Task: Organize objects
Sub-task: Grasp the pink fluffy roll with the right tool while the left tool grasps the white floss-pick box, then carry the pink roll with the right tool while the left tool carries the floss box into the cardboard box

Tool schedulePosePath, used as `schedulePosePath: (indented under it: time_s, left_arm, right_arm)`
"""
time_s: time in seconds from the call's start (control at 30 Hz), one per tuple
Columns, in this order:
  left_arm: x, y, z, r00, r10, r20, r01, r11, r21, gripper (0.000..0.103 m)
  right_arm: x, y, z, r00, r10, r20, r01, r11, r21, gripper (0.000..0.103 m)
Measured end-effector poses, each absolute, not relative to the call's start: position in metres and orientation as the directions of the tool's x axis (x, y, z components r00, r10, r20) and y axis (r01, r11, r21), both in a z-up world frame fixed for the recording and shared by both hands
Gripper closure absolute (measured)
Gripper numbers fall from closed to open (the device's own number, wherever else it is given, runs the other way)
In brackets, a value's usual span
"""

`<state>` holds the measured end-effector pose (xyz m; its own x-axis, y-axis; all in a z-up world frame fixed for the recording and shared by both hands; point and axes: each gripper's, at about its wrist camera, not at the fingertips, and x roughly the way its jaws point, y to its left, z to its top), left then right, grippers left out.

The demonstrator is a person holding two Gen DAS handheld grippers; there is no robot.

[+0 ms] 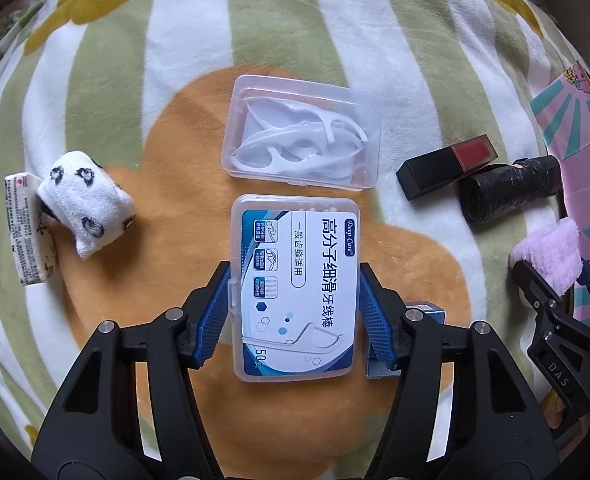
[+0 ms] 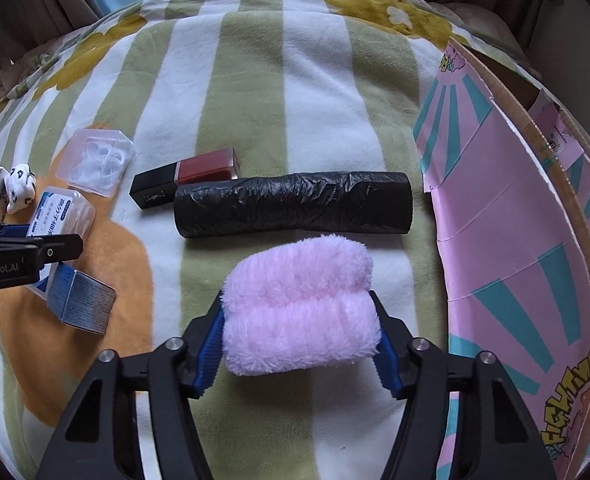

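Note:
My left gripper is shut on a clear floss-pick box with a blue and white label, holding it by its long sides over the orange patch of the blanket. The box also shows in the right wrist view. My right gripper is shut on a folded pink fluffy cloth, also seen in the left wrist view. A pink and teal cardboard box stands open at the right.
On the striped blanket lie a clear case of floss picks, a black roll of bags, a lipstick, a rolled white sock, a small packet and a small blue carton.

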<state>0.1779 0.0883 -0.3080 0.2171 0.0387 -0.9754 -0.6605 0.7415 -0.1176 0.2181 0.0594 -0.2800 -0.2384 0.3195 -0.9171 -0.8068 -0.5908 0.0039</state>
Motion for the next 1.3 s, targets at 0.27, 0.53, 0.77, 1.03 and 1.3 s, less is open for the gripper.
schedulePosePath:
  time_s: [0.27,0.53,0.77,1.03,1.3]
  left_arm:
    - [0.173,0.087,-0.285,0.241,0.088,-0.966,-0.696,0.710,-0.109,0.046]
    - [0.149,0.086,-0.231,0.279,0.168,-0.945,-0.745,0.660,-0.103,0.046]
    - [0.125,0.060,-0.169,0.314,0.250,-0.916,-0.777,0.622,-0.097,0.046]
    - [0.088,0.015,-0.105,0.328,0.297,-0.897,-0.820,0.560,-0.114,0.046]
    - [0.068,-0.023,-0.075,0.303,0.330,-0.894,-0.866,0.487,-0.114,0.046]
  right_arm:
    - [0.227,0.057,-0.259,-0.271,0.332,-0.904,-0.806,-0.591,0.025,0.057]
    - [0.222,0.053,-0.211,-0.310,0.354,-0.882,-0.808,-0.588,0.048,0.057]
    - [0.224,0.039,-0.150,-0.356,0.348,-0.867,-0.796,-0.599,0.086,0.057]
    - [0.241,0.016,-0.089,-0.383,0.338,-0.860,-0.772,-0.629,0.097,0.057]
    - [0.257,-0.008,-0.064,-0.399,0.318,-0.860,-0.752,-0.651,0.107,0.057]
